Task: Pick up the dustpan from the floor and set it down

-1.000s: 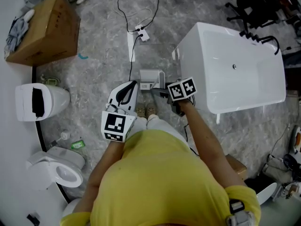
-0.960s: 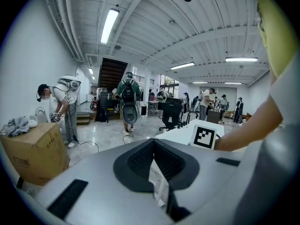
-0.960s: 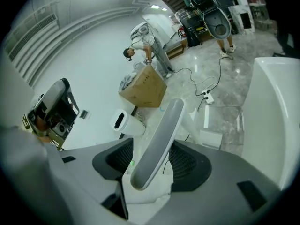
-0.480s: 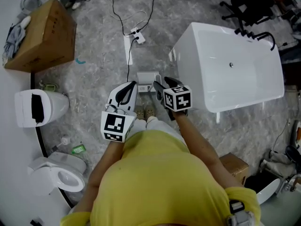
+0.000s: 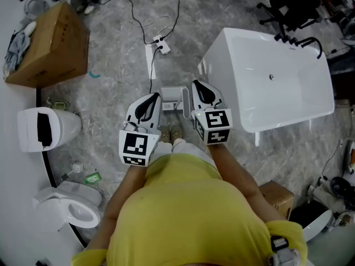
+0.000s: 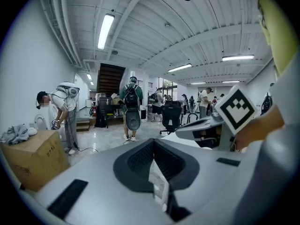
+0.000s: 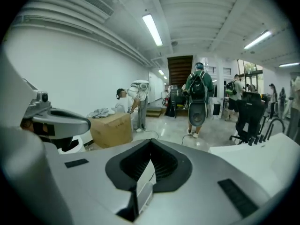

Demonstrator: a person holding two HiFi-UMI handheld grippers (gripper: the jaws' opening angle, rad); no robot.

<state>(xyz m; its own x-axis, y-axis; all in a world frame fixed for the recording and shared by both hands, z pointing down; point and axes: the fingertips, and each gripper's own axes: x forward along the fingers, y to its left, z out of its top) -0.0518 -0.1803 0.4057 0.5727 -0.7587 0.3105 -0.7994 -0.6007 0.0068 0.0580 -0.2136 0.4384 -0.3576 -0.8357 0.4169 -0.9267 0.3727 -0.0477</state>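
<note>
The dustpan (image 5: pixel 172 97), a grey and white pan with an upright handle, stands on the marble floor just ahead of the person's shoes. My right gripper (image 5: pixel 198 85) is held above it, apart from it, pointing forward. Its jaws have just been closing and now meet (image 7: pixel 150 143) with nothing between them. My left gripper (image 5: pixel 154 97) hovers to the left of the dustpan, its jaws together (image 6: pixel 153 143) and empty. Each gripper shows at the edge of the other's view: the right gripper (image 6: pixel 201 128), the left gripper (image 7: pixel 56 121).
A white bathtub (image 5: pixel 272 76) stands close on the right. A cardboard box (image 5: pixel 50 37) and two toilets (image 5: pixel 47 126) (image 5: pixel 72 204) line the left. A power strip with cables (image 5: pixel 161 44) lies ahead. Several people (image 7: pixel 197 100) stand farther off.
My right gripper has risen from the dustpan on the floor and turned to point forward, and its jaws have closed empty. The dustpan stays on the floor. The left gripper has kept still.
</note>
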